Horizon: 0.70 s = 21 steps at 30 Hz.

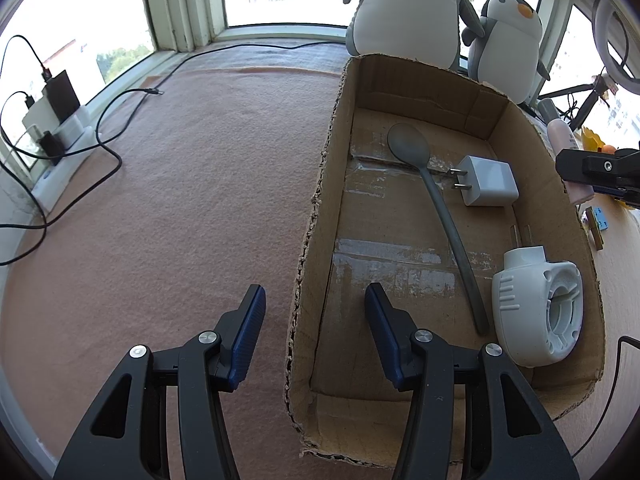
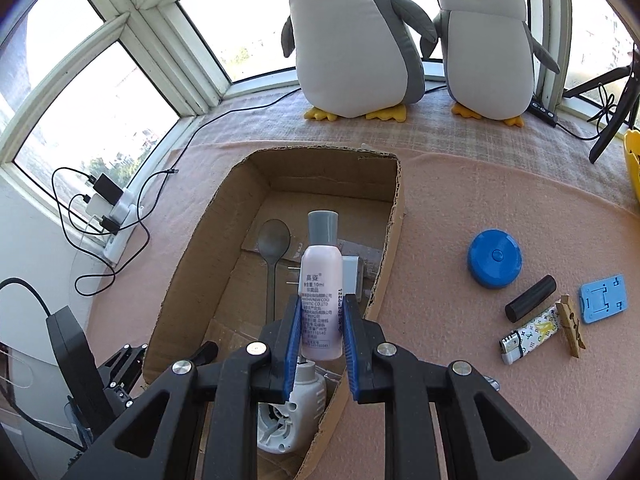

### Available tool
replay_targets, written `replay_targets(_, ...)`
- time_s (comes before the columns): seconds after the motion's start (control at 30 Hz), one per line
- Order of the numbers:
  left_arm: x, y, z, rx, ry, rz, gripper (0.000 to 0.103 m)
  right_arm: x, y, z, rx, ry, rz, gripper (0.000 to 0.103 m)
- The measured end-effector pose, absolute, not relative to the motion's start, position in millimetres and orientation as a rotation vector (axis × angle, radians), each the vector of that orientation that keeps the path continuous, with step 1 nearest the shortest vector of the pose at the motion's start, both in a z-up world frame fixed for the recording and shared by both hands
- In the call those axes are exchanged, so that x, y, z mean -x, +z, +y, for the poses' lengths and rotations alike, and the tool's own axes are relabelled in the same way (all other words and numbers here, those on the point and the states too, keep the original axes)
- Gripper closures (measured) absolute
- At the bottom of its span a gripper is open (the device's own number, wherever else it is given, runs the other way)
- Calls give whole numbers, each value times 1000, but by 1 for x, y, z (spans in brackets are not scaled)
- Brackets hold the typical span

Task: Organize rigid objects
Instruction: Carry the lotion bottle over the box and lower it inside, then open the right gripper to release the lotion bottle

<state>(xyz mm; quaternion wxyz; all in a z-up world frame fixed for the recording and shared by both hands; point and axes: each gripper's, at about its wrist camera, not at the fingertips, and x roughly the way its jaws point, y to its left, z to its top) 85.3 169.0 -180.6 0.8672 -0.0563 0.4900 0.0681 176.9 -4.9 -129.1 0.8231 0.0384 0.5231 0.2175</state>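
A cardboard box [image 1: 320, 200] [image 2: 192, 264] lies on the pink cloth. It holds a grey spoon [image 1: 440, 208] [image 2: 274, 248], a white charger [image 1: 486, 180] [image 2: 354, 274] and a white plug-in device [image 1: 536, 304] [image 2: 296, 412]. My right gripper [image 2: 321, 320] is shut on a pink bottle with a grey cap [image 2: 322, 280], held above the box's right side; it shows at the right edge of the left wrist view [image 1: 600, 172]. My left gripper [image 1: 314, 300] is open and empty, straddling the box's left wall near the front.
On the cloth right of the box lie a blue round lid [image 2: 495, 258], a black cylinder [image 2: 530, 298], a lighter [image 2: 528, 334], a wooden clothespin [image 2: 572, 326] and a blue square piece [image 2: 603, 298]. Two plush penguins [image 2: 352, 40] stand by the window. A power strip with cables [image 1: 56, 136] sits left.
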Motion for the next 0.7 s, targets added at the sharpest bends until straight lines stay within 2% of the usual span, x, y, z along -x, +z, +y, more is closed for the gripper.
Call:
replay_targets(0.6,-86,-179,169,117,144,1026,52,-180,-143,5,-53,448,1146,85)
replay_targets(0.7,-86,-179,169,116,143,1026,52,-179,-140,6,-45,454,1140,79)
